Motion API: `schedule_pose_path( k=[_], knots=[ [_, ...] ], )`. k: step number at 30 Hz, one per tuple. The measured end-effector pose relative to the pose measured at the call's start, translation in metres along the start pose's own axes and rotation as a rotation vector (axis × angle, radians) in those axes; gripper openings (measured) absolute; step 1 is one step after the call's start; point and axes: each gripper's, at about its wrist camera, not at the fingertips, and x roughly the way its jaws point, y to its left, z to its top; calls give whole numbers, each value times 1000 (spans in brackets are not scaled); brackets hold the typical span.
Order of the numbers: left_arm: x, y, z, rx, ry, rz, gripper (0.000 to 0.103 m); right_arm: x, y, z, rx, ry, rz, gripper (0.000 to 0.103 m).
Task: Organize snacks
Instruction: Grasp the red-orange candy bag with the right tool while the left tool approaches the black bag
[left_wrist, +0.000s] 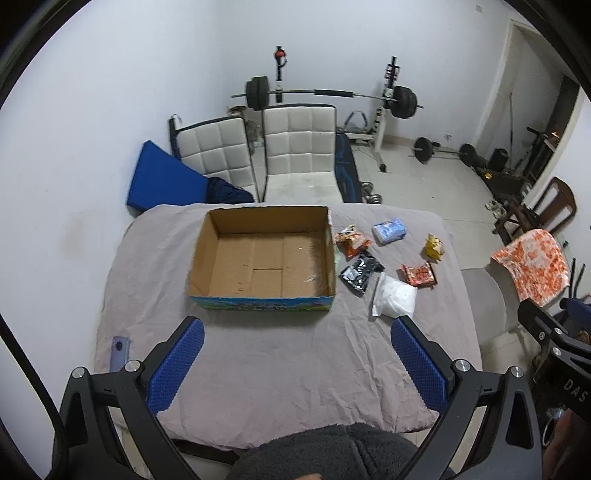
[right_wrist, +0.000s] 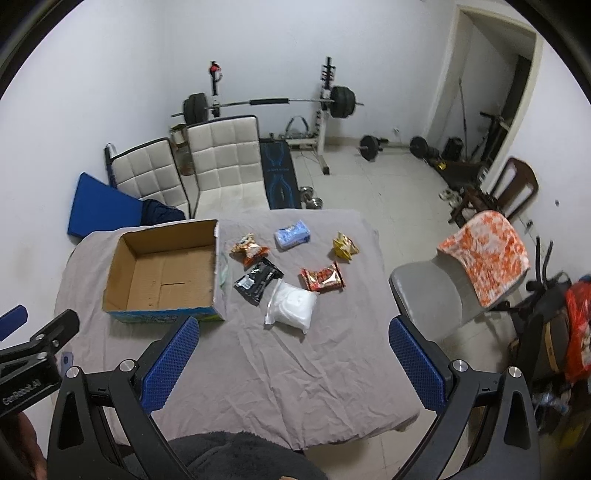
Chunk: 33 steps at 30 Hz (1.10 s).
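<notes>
Six snack packets (right_wrist: 291, 306), one box (right_wrist: 162, 273)

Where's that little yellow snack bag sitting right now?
The crinkly yellow snack bag lies on the grey tablecloth near the far right edge, right of the pale blue packet and beyond the red wrapper.

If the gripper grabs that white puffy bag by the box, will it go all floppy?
Probably. The white bag looks soft and pillowy, so it would likely sag and squash. Its clear glossy edge suggests slippery plastic. Lying flat on the cloth, it shouldn't roll.
</notes>
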Motion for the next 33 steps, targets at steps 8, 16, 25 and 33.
schedule_pose_path(
  k=[8,16,25,33],
  knots=[
    [44,-21,37,81,-22,-92,103,75,-48,19,126,102,-68,103],
    [159,-70,82,96,138,-146,103,238,-104,46,239,351,28,103],
    [301,-137,100,63,324,-67,103,464,-151,35,644,660,166,102],
    [426,-172,96,129,560,-10,97,571,-144,10,843,829,199,79]
  ],
)
